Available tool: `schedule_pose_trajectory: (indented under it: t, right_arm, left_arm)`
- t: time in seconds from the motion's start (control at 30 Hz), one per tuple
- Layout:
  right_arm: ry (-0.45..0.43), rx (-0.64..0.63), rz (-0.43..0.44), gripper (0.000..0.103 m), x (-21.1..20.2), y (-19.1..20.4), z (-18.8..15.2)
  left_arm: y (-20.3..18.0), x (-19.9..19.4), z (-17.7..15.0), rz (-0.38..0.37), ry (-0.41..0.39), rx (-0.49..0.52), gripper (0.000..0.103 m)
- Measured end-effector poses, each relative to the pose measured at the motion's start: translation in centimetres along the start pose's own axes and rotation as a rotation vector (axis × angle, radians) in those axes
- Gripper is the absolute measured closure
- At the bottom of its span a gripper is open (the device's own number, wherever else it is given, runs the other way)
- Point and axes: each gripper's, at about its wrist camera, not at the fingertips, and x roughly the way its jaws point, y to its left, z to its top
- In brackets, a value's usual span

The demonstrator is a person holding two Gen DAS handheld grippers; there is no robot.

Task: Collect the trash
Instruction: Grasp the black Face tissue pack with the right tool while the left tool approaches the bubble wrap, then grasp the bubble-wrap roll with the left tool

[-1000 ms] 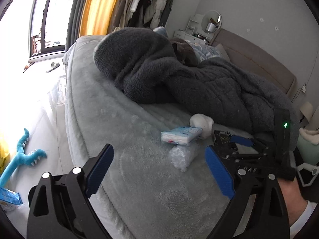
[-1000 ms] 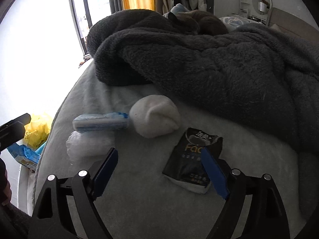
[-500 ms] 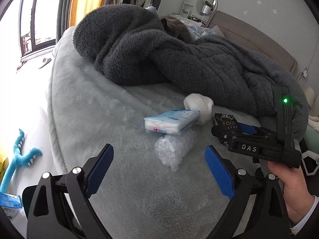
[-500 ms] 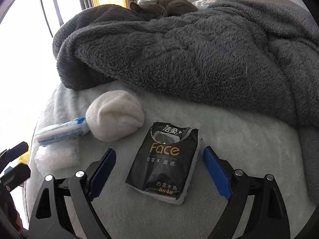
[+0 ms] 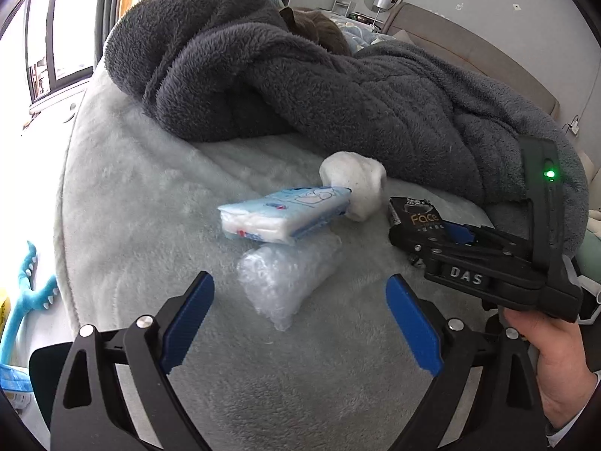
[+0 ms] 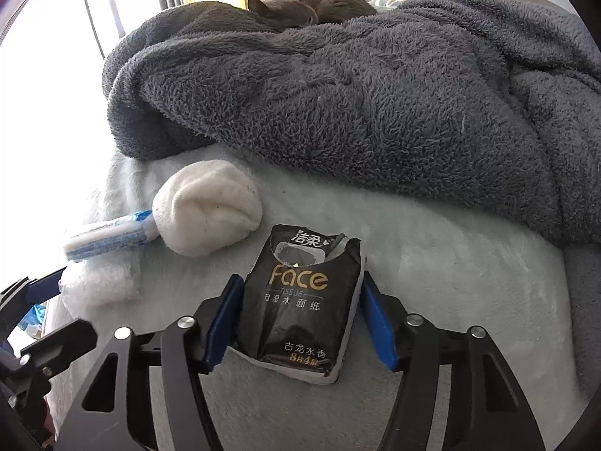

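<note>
A black "Face" tissue pack [image 6: 300,300] lies on the pale grey bed cover [image 6: 469,282]. My right gripper [image 6: 300,319] has closed in on it, its blue pads touching both sides. The pack also shows in the left wrist view [image 5: 415,218], with the right gripper [image 5: 447,235] over it. A clear crumpled plastic wrap [image 5: 285,278] lies just ahead of my open left gripper [image 5: 300,323]. A blue-and-white tissue pack [image 5: 281,218] and a white rolled sock [image 5: 355,184] lie beyond it.
A thick dark grey blanket [image 5: 300,82] is heaped across the bed behind the items, with a grey cat [image 6: 308,3] lying on it. The bed's edge drops off at left to a floor with a blue toy [image 5: 26,297]. A headboard [image 5: 469,52] stands at far right.
Both grippers moved forward toward the items. My right gripper came around the black tissue pack and narrowed its jaws onto it. My left gripper stayed open and neared the plastic wrap.
</note>
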Motion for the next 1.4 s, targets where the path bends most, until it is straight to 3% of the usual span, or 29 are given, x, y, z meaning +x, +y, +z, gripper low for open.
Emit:
schedule_pose_trajectory:
  t: [0.4,0.7,1.03,1.4]
  right_arm:
    - [-0.052,0.020,0.060,0.042,-2.7,-2.8,-0.1]
    - [-0.080,0.001,0.056,0.042,-4.2,-4.0,-0.5]
    - [-0.103,-0.011,0.043,0.042,-5.6,-4.3,-0.4]
    - [-0.130,0.025,0.076,0.042,-7.7,-3.6,-0.1]
  left_arm:
    - [-0.6,2.1,0.3,0.035,0.001,-0.053,0.009]
    - [-1.5,3.9,0.8,0.085,0.007,-0.044,0.013]
    - [-1.6,4.5,0.9,0.154,0.009,-0.043,0.033]
    - [-1.7,2.5,0.1,0.102,0.004,-0.005,0.038]
